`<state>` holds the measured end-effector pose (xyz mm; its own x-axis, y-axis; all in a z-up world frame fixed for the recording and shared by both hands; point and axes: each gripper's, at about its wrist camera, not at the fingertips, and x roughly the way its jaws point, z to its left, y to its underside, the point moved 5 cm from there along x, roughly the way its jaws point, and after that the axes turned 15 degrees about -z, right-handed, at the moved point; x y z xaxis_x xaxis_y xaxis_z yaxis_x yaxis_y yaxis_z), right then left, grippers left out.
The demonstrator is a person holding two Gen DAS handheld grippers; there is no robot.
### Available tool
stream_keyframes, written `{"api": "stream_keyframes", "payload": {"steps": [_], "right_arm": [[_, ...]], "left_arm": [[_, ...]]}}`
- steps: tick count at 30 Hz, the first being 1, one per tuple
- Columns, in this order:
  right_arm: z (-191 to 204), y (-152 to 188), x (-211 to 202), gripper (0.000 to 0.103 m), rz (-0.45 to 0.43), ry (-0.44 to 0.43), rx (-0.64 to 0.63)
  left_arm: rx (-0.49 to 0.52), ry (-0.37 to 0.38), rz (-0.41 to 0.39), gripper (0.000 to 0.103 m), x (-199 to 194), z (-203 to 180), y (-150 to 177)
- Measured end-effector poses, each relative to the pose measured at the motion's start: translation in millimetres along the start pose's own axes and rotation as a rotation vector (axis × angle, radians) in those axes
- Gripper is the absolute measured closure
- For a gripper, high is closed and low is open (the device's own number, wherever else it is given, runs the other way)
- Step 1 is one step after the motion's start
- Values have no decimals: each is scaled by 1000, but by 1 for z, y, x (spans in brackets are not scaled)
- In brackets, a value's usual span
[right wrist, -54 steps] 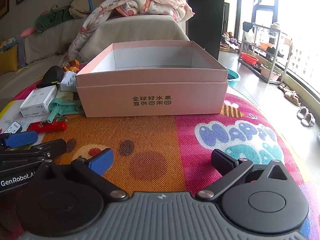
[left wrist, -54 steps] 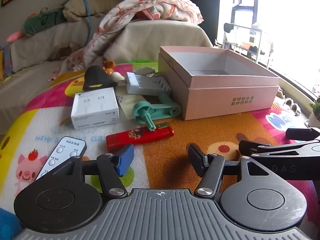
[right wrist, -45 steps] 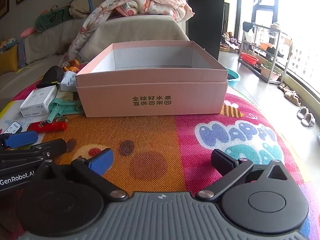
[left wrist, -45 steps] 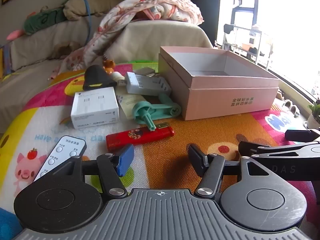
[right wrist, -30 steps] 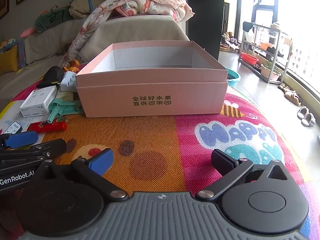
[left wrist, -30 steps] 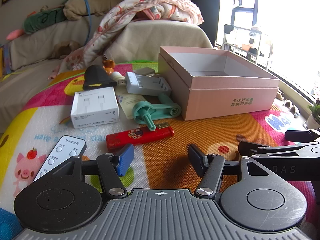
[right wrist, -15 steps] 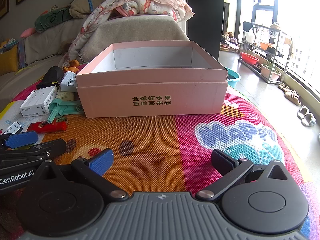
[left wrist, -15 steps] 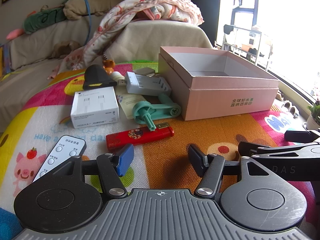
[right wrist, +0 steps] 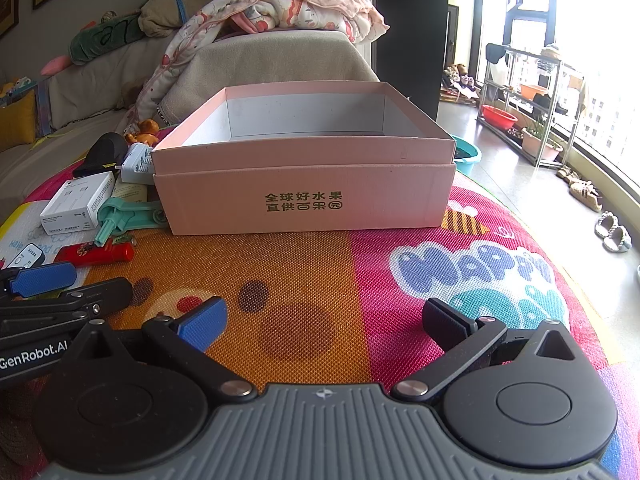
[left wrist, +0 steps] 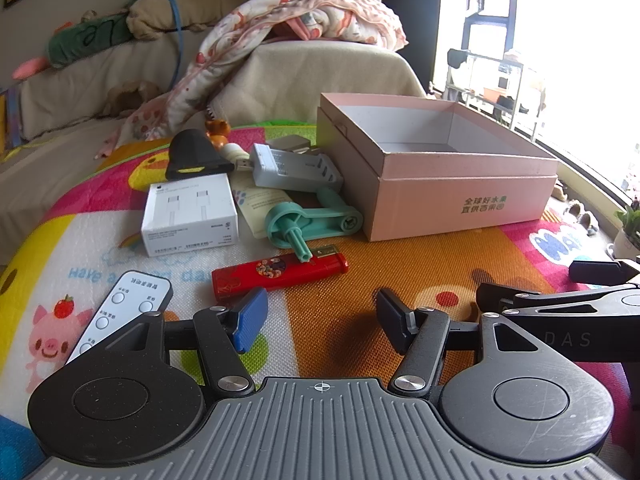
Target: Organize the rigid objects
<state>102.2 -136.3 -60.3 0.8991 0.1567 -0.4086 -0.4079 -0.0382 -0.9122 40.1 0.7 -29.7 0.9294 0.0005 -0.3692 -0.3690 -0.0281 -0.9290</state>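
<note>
I hold the left tool (left wrist: 320, 316) and right tool (right wrist: 324, 320) spread apart, both empty, facing the clutter beside the pink box (right wrist: 304, 196), ready for the red lighter (left wrist: 280, 274).

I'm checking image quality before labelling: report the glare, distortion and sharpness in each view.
Left wrist view: the window at upper right is blown out to white, straight edges bow from the fisheye, and the pink box and red lighter are sharp. Right wrist view: window glare at right, same bowing, box lettering crisp, no motion blur.
</note>
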Motion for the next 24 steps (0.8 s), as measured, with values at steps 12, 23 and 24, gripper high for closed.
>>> {"api": "stream_keyframes", "payload": {"steps": [12, 23, 24], "right_arm": [[0, 0, 0, 0, 1, 2, -4], [-1, 0, 1, 0, 4, -2, 1], [-1, 0, 2, 0, 9, -7, -1]], "left_arm": [[16, -7, 0, 38, 0, -4, -2], [-27, 19, -4, 38, -2, 3, -2], [-38, 36, -5, 38, -3, 5, -2]]}}
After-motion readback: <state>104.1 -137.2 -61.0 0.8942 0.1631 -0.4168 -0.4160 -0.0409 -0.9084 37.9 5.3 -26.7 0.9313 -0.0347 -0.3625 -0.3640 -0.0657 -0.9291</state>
